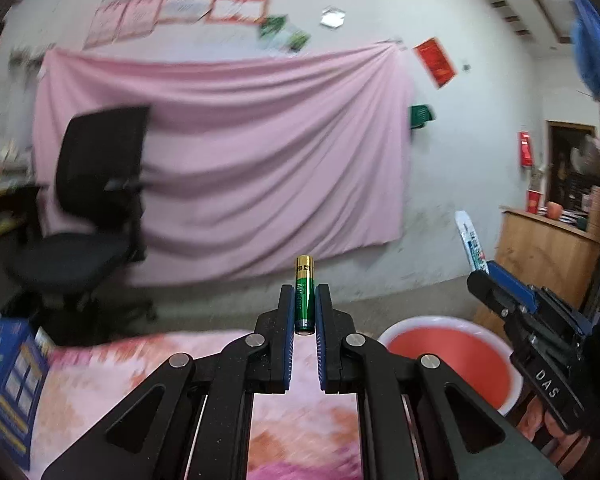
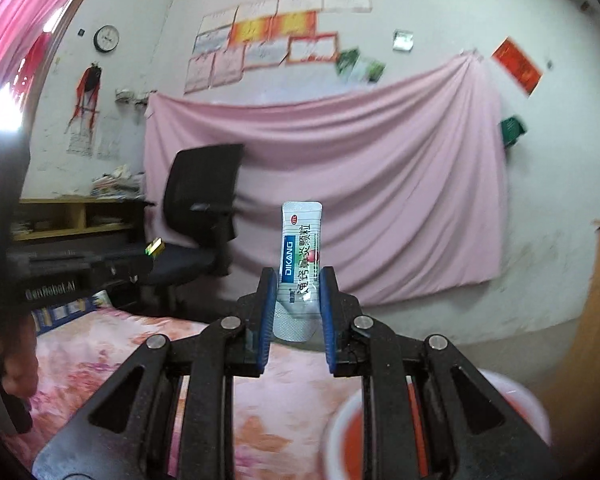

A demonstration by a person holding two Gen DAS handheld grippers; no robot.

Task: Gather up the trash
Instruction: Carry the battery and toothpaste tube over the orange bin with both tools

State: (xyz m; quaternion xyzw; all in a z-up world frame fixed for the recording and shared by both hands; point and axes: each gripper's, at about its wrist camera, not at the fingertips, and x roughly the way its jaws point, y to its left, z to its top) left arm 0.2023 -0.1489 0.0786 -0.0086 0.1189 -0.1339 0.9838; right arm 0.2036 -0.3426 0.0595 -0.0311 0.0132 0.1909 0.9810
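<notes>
The left tongs (image 1: 305, 304) are pinched nearly shut on a green and gold battery (image 1: 304, 294), which stands upright between the blue pads with its gold end poking up past the fingertips. The right tongs (image 2: 298, 304) are clamped part-way on a white medicine sachet (image 2: 299, 270) with blue lettering; the sachet stands upright between the blue pads, bowed slightly, its top half clear above them. In the left wrist view the right tongs show at the right edge with the sachet sticking up from them.

Both pairs of tongs are held level above a bed (image 1: 84, 368) covered with a pink flowered spread. A red basin (image 1: 452, 356) with a white rim sits past the right edge of the bed, below and between the two tongs. A blue box (image 1: 8, 380) lies at the left edge of the bed. Behind stand a black office chair (image 1: 96, 200) and a pink sheet (image 1: 260, 152) hung across the white wall.
</notes>
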